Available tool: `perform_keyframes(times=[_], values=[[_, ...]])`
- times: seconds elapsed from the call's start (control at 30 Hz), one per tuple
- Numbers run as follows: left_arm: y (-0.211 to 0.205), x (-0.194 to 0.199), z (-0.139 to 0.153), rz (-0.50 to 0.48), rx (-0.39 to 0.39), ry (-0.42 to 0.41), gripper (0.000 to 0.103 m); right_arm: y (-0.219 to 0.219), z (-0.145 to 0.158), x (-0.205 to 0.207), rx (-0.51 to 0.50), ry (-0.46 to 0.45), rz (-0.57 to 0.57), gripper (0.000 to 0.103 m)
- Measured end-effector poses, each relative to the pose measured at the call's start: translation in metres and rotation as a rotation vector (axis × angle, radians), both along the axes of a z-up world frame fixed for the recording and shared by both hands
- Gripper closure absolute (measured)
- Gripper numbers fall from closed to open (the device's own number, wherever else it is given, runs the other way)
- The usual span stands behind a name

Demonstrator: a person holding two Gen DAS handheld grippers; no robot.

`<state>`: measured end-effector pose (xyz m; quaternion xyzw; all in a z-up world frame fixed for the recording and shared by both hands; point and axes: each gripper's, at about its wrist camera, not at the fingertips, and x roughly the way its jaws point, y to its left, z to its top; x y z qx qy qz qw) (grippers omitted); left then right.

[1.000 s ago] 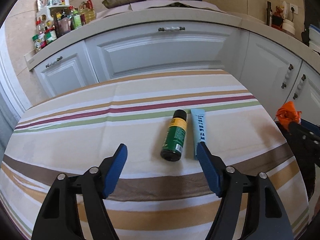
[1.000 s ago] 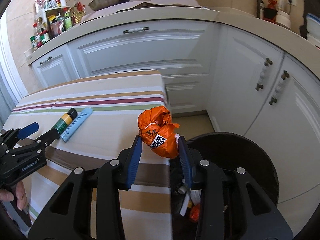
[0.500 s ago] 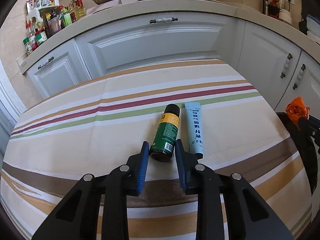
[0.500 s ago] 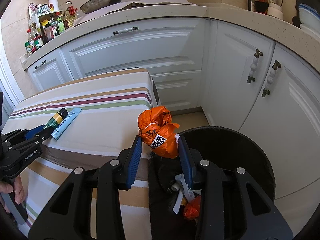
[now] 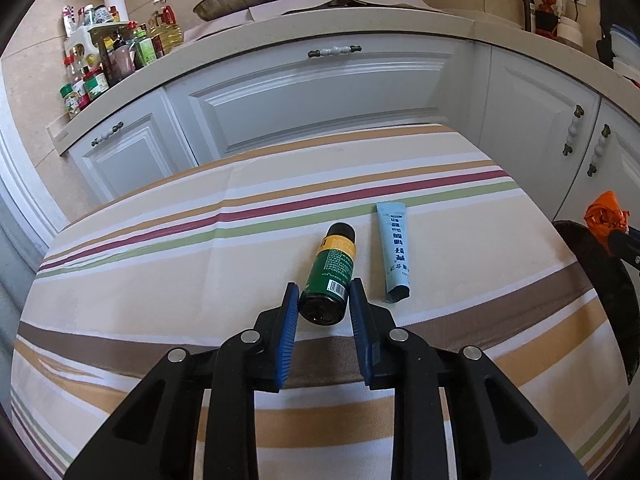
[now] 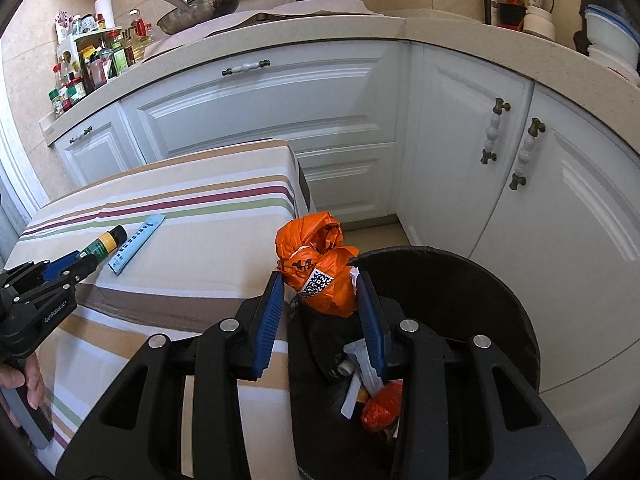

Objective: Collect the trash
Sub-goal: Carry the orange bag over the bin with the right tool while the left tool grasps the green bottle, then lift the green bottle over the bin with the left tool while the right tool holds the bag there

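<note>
A dark green bottle (image 5: 330,276) with a yellow band and black cap lies on the striped table (image 5: 160,272). My left gripper (image 5: 323,300) is shut on its base, blue pads pressing both sides. A pale blue tube (image 5: 395,252) lies just right of the bottle, untouched. In the right wrist view my right gripper (image 6: 320,284) is shut on a crumpled orange bag (image 6: 320,268), held over the near rim of a black bin (image 6: 480,280). That view also shows the bottle (image 6: 102,242), the tube (image 6: 136,240) and the left gripper (image 6: 70,266) at far left.
The bin stands on the floor off the table's right edge and holds several scraps, one red piece (image 6: 382,404) among them. White kitchen cabinets (image 6: 280,120) run behind the table and bin. A person's hand (image 6: 24,380) holds the left gripper's handle.
The left jaws came together from wide apart onto the bottle's base. The right gripper carried the orange bag rightward, from over the table edge to over the bin.
</note>
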<state>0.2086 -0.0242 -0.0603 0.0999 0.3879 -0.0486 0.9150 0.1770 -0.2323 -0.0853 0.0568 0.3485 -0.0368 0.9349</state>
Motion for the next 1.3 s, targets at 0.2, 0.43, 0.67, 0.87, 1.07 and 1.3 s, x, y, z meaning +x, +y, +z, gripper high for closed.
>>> perform_keyframes(times=[0.2,0.43,0.67,0.87,1.07,1.3], values=[[0.001,-0.008,0.009,0.009,-0.004,-0.020,0.077,-0.005,0.004,-0.011,-0.001,-0.009,-0.016,0.067],[-0.001,-0.022,0.022,0.003,-0.012,-0.047,0.077,-0.014,0.010,-0.028,-0.002,-0.026,-0.040,0.067],[-0.016,-0.041,0.040,-0.035,-0.035,-0.086,0.078,-0.029,0.014,-0.047,-0.004,-0.038,-0.078,0.067],[-0.049,-0.060,0.050,-0.116,-0.053,-0.104,0.078,-0.049,0.014,-0.064,-0.003,-0.042,-0.127,0.067],[-0.084,-0.073,0.055,-0.203,-0.078,-0.108,0.078,-0.067,0.011,-0.078,0.007,-0.040,-0.167,0.067],[-0.122,-0.082,0.055,-0.282,-0.102,-0.109,0.078,-0.084,0.011,-0.091,0.014,-0.045,-0.203,0.067]])
